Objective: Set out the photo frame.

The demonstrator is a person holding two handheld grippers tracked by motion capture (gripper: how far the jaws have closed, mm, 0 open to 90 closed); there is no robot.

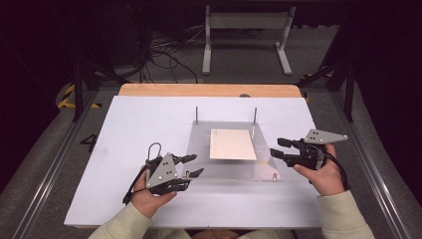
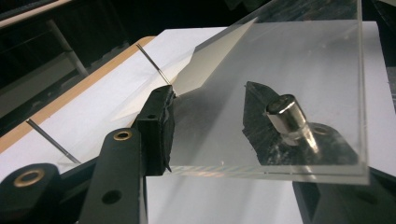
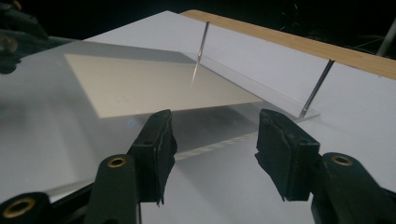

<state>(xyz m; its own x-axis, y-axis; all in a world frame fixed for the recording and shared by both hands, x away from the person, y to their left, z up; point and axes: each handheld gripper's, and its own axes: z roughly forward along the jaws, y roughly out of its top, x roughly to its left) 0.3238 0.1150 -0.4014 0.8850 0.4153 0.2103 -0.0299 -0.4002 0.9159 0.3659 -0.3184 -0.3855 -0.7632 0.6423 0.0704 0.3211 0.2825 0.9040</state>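
The clear acrylic plate (image 1: 226, 167) lies on the white board (image 1: 134, 124), with a pale card (image 1: 232, 144) on top of it near its middle. Two thin metal rods (image 1: 196, 115) stand at the plate's far edge, and a short metal peg (image 2: 286, 114) rises at one near corner.

The plate looks stiff and smooth, probably slippery under rubber pads, and light enough for two grips; its edges and corners are the places that could chip or scratch. The card looks thin and very light (a tilt of the plate would likely slide it off). The best hold appears to be the plate's near edge and side edge, away from the peg, pinching top and bottom faces.

The left gripper (image 1: 191, 166) is at the plate's near left corner, its jaws parted with the corner and peg between them; one jaw sits against the plate's edge, but I cannot tell whether the pads press on it. The right gripper (image 1: 281, 148) hangs just off the plate's right edge with its jaws apart and nothing between them.

No containers are present.
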